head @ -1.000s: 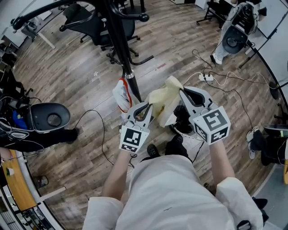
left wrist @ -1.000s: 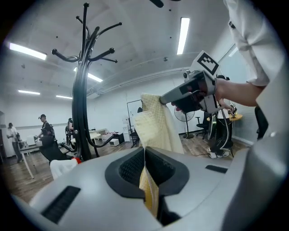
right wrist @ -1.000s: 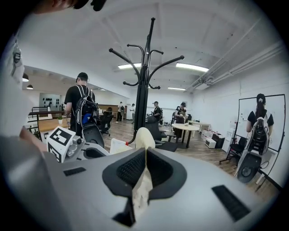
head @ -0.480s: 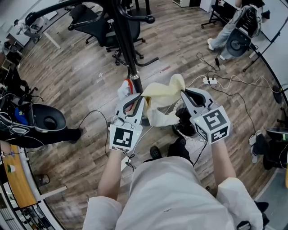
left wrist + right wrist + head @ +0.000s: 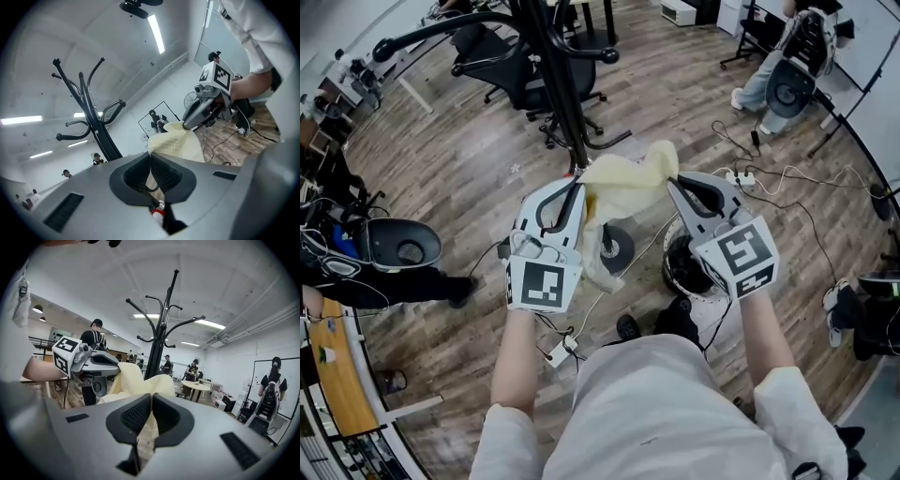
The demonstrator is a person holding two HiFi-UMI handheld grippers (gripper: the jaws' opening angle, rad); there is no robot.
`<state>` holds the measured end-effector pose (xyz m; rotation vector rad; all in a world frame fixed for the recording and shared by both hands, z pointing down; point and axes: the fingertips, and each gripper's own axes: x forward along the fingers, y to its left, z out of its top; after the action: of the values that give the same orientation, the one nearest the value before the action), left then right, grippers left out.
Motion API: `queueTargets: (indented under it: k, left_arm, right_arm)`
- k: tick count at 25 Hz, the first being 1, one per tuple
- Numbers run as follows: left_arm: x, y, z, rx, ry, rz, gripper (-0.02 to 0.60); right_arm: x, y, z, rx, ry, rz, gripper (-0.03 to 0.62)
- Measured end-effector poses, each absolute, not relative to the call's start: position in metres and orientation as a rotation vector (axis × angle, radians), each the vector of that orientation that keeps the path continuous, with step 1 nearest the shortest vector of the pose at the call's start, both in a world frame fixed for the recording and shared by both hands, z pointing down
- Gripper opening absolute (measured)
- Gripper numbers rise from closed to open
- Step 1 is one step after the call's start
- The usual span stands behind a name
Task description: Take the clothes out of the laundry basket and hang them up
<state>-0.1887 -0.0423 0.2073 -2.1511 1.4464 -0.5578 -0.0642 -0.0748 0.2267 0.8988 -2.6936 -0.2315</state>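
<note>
I have both tongs up in front of me, with the cloth strung between them. My left gripper (image 5: 577, 187) is pressed together on one end of the pale yellow cloth (image 5: 623, 180). In the left gripper view the ribbed pads meet with a thin fold of the fabric pinched between them, and the rest bulges out just past the tips. My right gripper (image 5: 673, 183) is pinching the other end. Its own view shows the pads closed on a strip of the same fabric, with more of it heaped in front of them.

From the head view the cloth is well clear of the wood floor (image 5: 459, 169). It bridges the gap between the two sets of tips in a soft hump, and a loose tail hangs down beside the left gripper. The two grippers are near each other, and their tips angle inward toward the cloth.

The black coat stand (image 5: 551, 75) rises just beyond the cloth, a little to the left of it. In both gripper views its curved hooks stand above and behind the fabric, and the cloth does not touch them.

A dark round bin (image 5: 686, 267) sits on the floor below the right gripper, but I cannot tell whether it is the basket. White cables (image 5: 769, 178) trail across the boards to the right.
</note>
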Motion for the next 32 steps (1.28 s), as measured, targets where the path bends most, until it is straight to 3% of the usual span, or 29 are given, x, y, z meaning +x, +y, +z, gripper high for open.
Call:
queueTargets:
  k: [4, 9, 14, 17, 24, 28, 32]
  left_arm:
    - [-0.189, -0.036, 0.188, -2.115, 1.401, -0.549, 0.026]
    - [-0.191, -0.032, 0.176, -2.086, 1.411, -0.553, 0.026]
    - [-0.194, -0.034, 0.186, -2.083, 1.412, -0.626, 0.026]
    - [-0.196, -0.031, 0.186, -2.097, 1.412, -0.602, 0.025]
    - [-0.197, -0.023, 0.169, -2.117, 1.356, -0.507, 0.026]
    - [-0.194, -0.019, 0.161, -2.109, 1.341, -0.482, 0.026]
    - [-0.2, -0.018, 0.156, -2.11, 1.359, -0.46, 0.026]
  right_arm:
    - [-0.078, -0.068, 0.232, 0.848, -2.699, -0.201, 0.039]
    - [-0.09, -0.063, 0.225, 0.813, -2.738, -0.24, 0.122]
    - [-0.112, -0.053, 0.21, 0.693, -2.841, -0.223, 0.148]
    - [-0.136, -0.041, 0.222, 0.555, -2.843, -0.239, 0.201]
    - [-0.186, -0.032, 0.264, 0.36, -2.754, -0.283, 0.258]
    - [-0.194, -0.038, 0.268, 0.365, -2.771, -0.287, 0.194]
    - [-0.196, -0.032, 0.262, 0.307, -2.782, -0.353, 0.014]
